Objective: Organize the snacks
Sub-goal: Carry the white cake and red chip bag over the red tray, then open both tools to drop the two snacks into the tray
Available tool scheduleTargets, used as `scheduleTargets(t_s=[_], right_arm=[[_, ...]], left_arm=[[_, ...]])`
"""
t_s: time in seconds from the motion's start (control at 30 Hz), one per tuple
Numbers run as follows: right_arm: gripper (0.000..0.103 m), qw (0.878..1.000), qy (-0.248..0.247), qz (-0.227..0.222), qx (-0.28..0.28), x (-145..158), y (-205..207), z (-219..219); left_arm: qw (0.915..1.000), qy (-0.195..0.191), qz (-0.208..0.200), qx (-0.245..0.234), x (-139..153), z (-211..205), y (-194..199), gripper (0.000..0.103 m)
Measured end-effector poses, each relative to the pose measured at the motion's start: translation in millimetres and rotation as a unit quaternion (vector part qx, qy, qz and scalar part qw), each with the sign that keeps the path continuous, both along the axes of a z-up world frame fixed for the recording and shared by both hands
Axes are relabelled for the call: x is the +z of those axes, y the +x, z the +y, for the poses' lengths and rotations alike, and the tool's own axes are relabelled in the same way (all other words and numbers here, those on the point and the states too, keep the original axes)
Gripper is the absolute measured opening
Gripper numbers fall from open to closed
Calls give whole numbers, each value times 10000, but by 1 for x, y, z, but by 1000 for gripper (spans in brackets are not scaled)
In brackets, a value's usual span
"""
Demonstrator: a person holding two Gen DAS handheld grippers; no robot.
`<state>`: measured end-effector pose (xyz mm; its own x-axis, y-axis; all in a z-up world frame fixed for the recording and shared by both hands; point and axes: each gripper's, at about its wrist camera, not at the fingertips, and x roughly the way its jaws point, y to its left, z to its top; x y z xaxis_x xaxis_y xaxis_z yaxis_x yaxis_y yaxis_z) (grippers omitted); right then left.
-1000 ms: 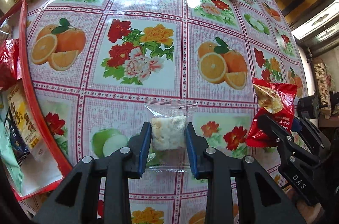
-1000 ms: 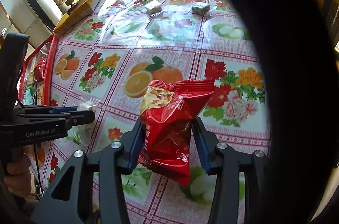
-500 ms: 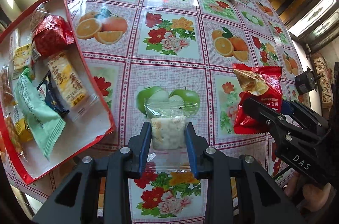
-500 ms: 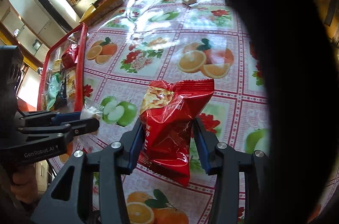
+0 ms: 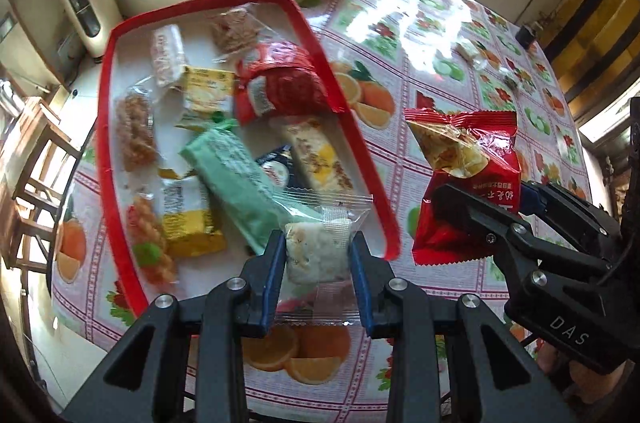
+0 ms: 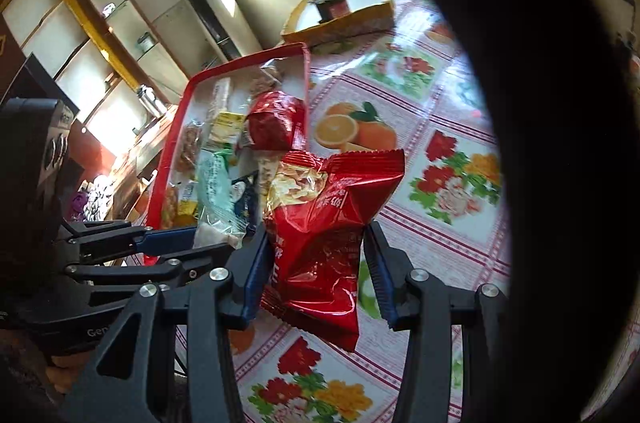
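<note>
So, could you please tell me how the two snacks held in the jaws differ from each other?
The clear-wrapped rice cake shows its pale block through transparent film; the red snack bag is opaque red foil with a printed picture. The rice cake is compact and flat; the red bag is bigger, puffy and crumpled. The left gripper holds the first, the right gripper the second. Both hang above the table by the red tray.

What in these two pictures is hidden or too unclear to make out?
- Right wrist view: a dark blurred shape hides the table's right side.
- Left wrist view: the clear-wrapped snack covers the red tray's near end.
- Left wrist view: print on the red packet is too small.
</note>
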<state>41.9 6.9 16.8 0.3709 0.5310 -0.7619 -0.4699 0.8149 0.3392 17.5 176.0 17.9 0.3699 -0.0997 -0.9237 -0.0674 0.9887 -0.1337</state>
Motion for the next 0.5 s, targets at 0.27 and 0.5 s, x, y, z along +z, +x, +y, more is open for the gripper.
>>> scheduleTargets(t_s=[0.27,0.5], right_arm=[[48,9979,-19,31,643,-9,18,70],[49,9967,-41,249,766,-26,34,97]], left_arm=[[9981,100,151,585,-15,56,17,32],[9969,-68,234,747,-28,71,34,32]])
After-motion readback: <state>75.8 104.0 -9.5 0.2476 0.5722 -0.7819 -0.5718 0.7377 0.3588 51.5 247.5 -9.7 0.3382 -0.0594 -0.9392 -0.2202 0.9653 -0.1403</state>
